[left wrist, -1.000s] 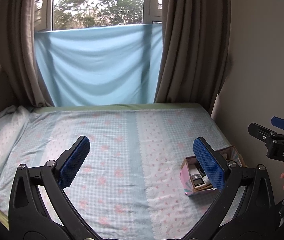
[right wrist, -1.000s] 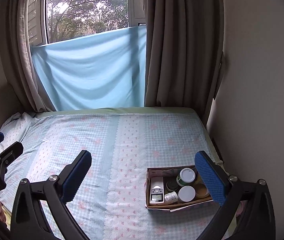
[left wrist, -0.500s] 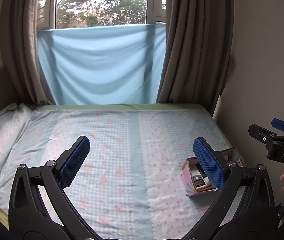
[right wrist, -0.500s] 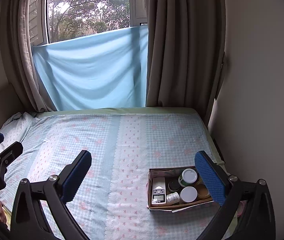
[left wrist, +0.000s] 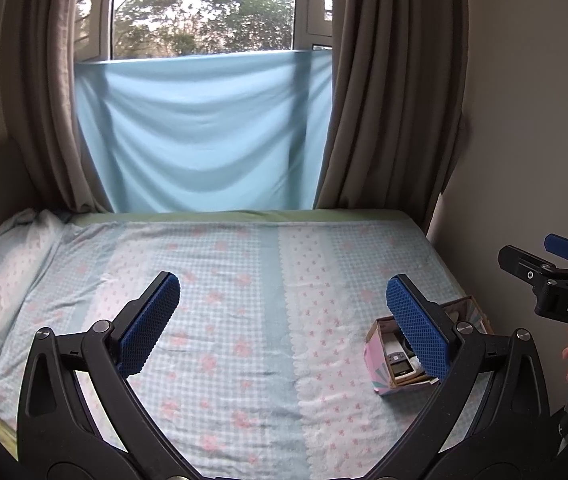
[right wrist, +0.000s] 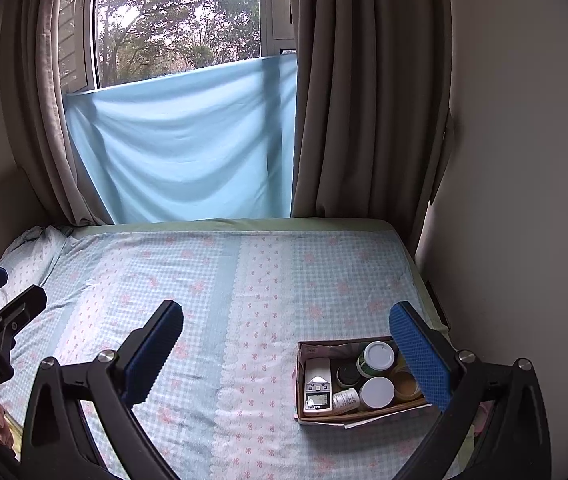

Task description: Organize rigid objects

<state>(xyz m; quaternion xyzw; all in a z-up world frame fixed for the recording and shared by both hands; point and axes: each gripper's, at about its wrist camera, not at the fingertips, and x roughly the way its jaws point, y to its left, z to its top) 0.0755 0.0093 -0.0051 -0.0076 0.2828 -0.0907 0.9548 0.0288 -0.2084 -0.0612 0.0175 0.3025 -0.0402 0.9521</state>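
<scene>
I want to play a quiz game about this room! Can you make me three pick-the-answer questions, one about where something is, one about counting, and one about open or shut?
1. Where is the box?
A. on the bed
B. on the windowsill
C. on the floor

2. How many white lids show in the box?
A. none
B. two
C. five

3. How is the right gripper?
A. shut on a jar
B. shut, empty
C. open

Answers: 1 A, it sits on the checked bed. 2 B, two round white tops. 3 C, its fingers stand wide apart.
</scene>
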